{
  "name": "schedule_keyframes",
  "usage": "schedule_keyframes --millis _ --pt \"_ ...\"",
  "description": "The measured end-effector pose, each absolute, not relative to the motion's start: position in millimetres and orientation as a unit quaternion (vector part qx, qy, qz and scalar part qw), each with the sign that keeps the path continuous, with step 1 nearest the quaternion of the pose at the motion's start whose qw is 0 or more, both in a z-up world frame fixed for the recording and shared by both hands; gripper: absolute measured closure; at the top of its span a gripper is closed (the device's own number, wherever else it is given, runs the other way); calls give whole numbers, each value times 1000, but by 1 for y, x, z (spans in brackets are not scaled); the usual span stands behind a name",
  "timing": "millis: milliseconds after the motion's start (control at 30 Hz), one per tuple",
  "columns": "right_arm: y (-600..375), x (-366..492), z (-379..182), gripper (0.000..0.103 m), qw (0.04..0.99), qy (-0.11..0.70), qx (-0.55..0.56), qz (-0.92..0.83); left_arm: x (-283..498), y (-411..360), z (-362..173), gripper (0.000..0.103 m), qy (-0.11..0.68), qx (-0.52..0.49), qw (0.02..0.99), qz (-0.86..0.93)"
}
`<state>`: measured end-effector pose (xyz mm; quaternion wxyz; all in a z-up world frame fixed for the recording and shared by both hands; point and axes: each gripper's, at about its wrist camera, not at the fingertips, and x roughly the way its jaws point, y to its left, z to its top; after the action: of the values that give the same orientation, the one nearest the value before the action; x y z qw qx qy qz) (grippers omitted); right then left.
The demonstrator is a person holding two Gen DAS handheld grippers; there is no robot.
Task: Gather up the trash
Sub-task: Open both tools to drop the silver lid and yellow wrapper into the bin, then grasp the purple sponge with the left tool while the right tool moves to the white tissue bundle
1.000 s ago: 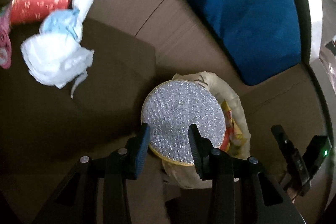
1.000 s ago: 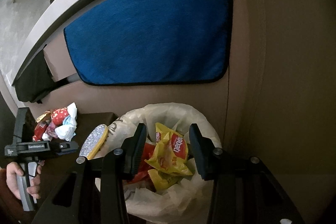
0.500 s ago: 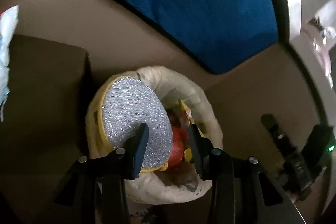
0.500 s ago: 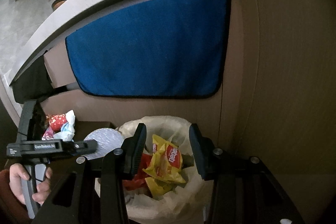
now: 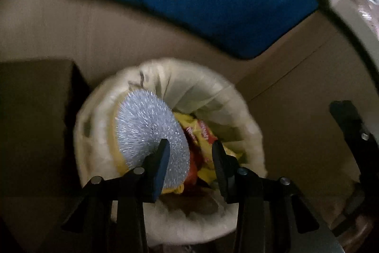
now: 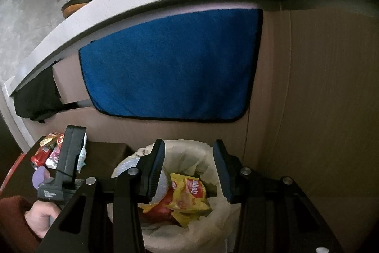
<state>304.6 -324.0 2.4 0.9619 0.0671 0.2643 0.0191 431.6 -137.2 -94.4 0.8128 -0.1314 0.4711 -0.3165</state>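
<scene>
My left gripper (image 5: 190, 158) has its jaws apart over the mouth of the white plastic-lined trash bin (image 5: 94, 134), gripping nothing; the round silver glitter-topped disc with a yellow rim (image 5: 146, 129) lies tilted inside the bin against its left wall, just beyond the left finger. My right gripper (image 6: 188, 170) is likewise parted and empty above the same bin, framing a crumpled yellow-and-red snack wrapper (image 6: 189, 193) on the heap. A second ago the disc sat between my left jaws, short of the bin; now it is in the liner. Left of the bin, on a dark brown table (image 6: 104, 153), sit more wrappers and tissue (image 6: 49, 153). Behind the bin, a blue towel (image 6: 170, 63) hangs over beige cardboard walls (image 6: 319, 110).
</scene>
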Motion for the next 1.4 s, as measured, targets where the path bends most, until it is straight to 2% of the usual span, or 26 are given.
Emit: schedule_keyframes --millis 267,500,633,933,1033,1233,1300,1400 --pt "-293 302 9 62 964 256 57 47 370 -18 -35 60 354 -100 910 -188" --pt "-233 313 0 62 959 254 61 106 313 132 -36 60 302 -110 946 33" --pt "-185 322 -11 62 951 264 62 148 307 185 -62 59 336 -159 925 75" --pt "-112 333 -39 62 929 307 39 203 328 199 -124 55 407 -233 882 52" --pt "-108 333 -47 62 926 317 31 204 326 202 -126 51 398 -259 879 57" --pt "-124 338 -61 62 922 335 45 188 338 178 -121 49 402 -234 884 47" --pt "-128 338 -63 62 922 338 48 184 345 166 -116 50 408 -223 885 23" --pt "-132 336 -67 62 923 341 40 177 348 148 -110 60 405 -188 894 30"
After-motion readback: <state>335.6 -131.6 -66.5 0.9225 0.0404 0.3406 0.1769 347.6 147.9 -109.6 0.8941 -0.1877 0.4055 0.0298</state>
